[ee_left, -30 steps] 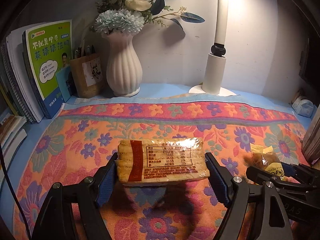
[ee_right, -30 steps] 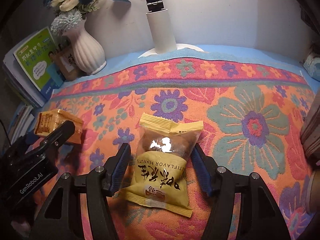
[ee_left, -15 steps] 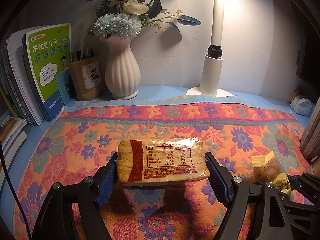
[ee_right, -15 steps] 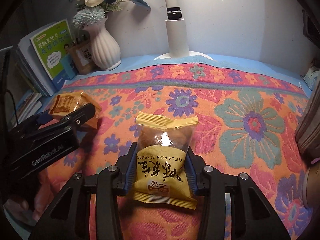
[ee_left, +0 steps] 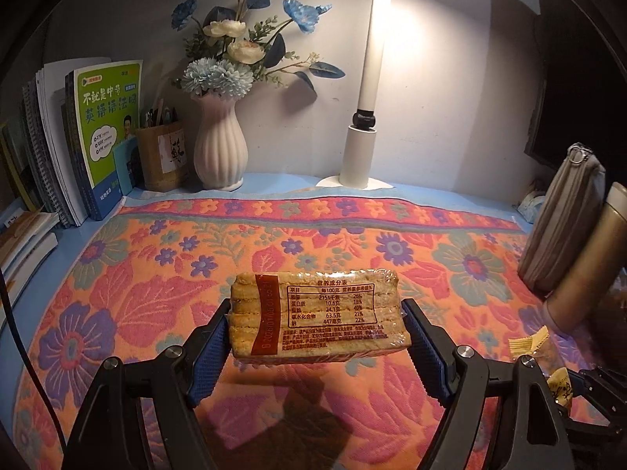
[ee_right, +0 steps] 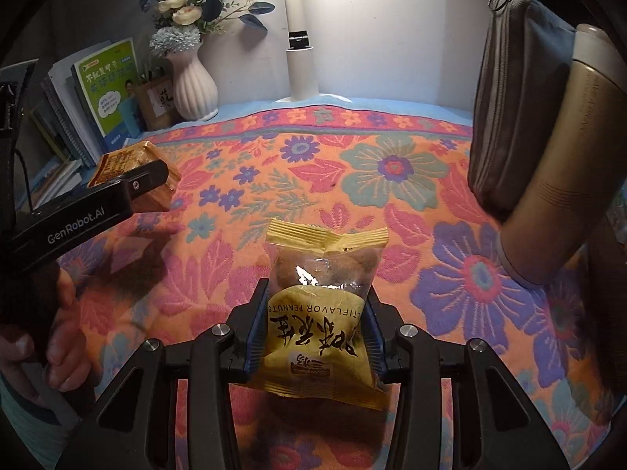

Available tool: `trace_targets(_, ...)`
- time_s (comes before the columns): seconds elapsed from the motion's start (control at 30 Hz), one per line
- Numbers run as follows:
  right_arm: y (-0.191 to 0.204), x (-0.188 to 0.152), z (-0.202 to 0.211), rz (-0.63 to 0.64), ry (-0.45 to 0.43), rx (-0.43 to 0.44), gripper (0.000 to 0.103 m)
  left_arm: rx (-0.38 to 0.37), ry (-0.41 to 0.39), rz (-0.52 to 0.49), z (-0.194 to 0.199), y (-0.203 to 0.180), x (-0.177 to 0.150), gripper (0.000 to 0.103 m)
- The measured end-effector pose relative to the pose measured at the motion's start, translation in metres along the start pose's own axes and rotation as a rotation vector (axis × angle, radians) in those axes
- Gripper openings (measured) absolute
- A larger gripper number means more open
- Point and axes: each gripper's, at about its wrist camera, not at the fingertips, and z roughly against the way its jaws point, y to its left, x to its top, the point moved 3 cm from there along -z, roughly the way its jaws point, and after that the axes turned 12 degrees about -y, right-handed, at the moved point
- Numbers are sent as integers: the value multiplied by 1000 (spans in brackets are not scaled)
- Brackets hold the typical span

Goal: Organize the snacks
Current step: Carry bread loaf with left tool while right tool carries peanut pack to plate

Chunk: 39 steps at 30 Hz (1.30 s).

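Above a desk spread with an orange-and-pink flowered cloth [ee_left: 156, 297], two snacks hang in mid-air at once: the left gripper [ee_left: 315, 337] has its blue-padded fingers [ee_left: 207, 356] pressed to the short ends of a clear-wrapped block of tan wafer biscuits [ee_left: 319, 321], nutrition label facing up, while the right gripper [ee_right: 313, 337] has its fingers drawn narrow around a yellow-and-clear packet of flavoured peanuts [ee_right: 319, 313], the crimped top pointing away from the hand. Both packs sit clear of the cloth, each throwing a shadow beneath it, so the step in hand appears to be the carry, with pick-up done and set-down not yet begun. No tray, box or basket shows in either view, and where the snacks are meant to go cannot be told. Whatever spot is chosen, the next move seems to call for lowering each pack level onto open cloth and keeping well off the white ribbed vase of blue and cream flowers [ee_left: 221, 145], the white lamp post [ee_left: 362, 137] at the back, and the grey zipped pouch [ee_right: 513, 98] and bronze flask [ee_right: 564, 164] leaning at the right edge.
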Motion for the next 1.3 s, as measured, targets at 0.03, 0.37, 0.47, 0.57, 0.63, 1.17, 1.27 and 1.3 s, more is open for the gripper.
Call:
trace_targets(0.03, -1, 1, 7, 8, -13, -8, 41, -11, -4, 4, 7, -4, 0, 80)
trace_targets(0.37, -27, 0, 74, -13, -112, -29, 41, -107, -65, -31, 65, -65, 14, 80)
trace_targets(0.47, -39, 1, 93, -31, -141, -31, 41, -135, -83, -51, 79, -88, 18, 80)
trace_targets(0.57, -55, 2, 112, -59, -169, -32, 41, -164, -100, -86, 94, -116, 21, 80)
trace_targets(0.63, -68, 3, 124, -80, -187, -34, 41, -188, -116, -114, 104, -137, 24, 80)
trace_targets(1.17, -286, 33, 186, -297, -334, -295, 41, -472, -58, -225, 108, -341, 43, 80)
trace_targets(1.27, -321, 42, 175, -313, -317, -311, 41, -506, -42, -242, 97, -373, 45, 80)
trace_targets(1.3, -329, 44, 169, -319, -305, -303, 41, -513, -41, -251, 93, -384, 47, 80)
